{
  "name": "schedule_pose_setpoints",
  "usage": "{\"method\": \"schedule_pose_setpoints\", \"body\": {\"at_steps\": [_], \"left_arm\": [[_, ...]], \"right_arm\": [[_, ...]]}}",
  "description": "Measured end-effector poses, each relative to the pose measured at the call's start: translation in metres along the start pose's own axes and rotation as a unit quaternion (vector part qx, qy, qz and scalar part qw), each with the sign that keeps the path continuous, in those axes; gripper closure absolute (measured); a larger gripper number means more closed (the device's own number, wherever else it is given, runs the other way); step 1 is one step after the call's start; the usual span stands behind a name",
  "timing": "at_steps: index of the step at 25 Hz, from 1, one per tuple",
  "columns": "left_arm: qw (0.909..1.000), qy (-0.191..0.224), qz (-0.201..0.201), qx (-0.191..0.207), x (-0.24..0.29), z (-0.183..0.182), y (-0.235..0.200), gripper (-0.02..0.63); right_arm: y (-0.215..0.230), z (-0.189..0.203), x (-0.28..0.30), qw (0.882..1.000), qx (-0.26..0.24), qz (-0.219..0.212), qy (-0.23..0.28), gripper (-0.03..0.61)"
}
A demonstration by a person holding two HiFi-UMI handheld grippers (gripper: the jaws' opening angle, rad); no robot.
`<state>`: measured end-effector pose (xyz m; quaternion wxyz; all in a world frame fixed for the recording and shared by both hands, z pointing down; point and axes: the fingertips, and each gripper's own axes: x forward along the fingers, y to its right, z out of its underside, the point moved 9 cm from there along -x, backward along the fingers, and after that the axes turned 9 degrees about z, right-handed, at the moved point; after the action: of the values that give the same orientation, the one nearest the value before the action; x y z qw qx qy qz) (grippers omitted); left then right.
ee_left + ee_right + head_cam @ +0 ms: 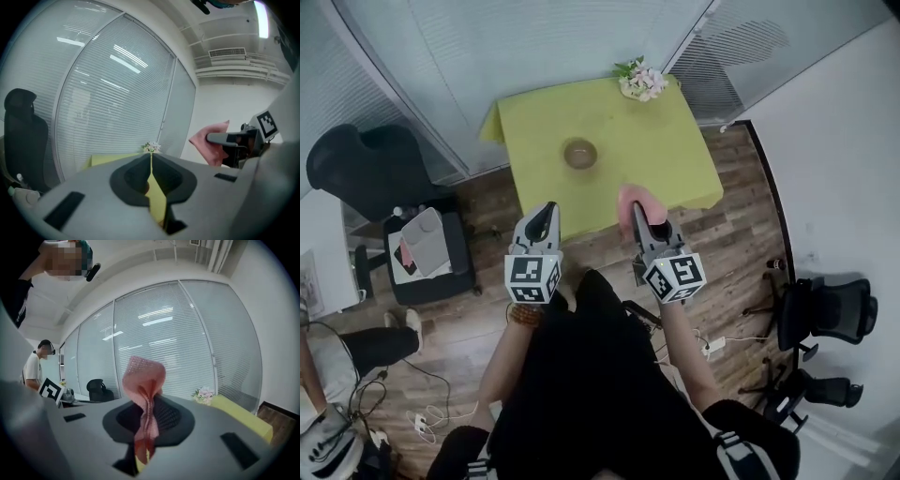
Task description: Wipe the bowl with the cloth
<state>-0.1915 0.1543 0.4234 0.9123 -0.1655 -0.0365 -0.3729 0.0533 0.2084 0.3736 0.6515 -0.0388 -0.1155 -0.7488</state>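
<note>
Jutting lengthwise from right gripper [643,220], cloth [628,199] points toward table [675,159].

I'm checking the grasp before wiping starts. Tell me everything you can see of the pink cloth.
The cloth is pink with a fine waffle-like weave. It is bunched into a narrow fold, pinched between the shut jaws of the right gripper, its loose top curling up past them. It is held in the air near the front edge of the table, touching nothing else; the bowl lies ahead.
</note>
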Motion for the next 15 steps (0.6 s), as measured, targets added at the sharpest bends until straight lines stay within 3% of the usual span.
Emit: {"method": "schedule_pose_setpoints", "body": {"at_steps": [11,15], "left_arm": [[0.9961,-0.057,-0.068,0.006,0.085,0.007,-0.032,0.595],[0.9949,-0.066,-0.076,0.011,0.114,0.003,-0.043,0.595]], "right_arm": [[0.086,0.003,0.140,0.998,0.019,-0.061,-0.029,0.545],[0.120,-0.006,0.190,0.996,-0.011,-0.086,-0.029,0.545]]}}
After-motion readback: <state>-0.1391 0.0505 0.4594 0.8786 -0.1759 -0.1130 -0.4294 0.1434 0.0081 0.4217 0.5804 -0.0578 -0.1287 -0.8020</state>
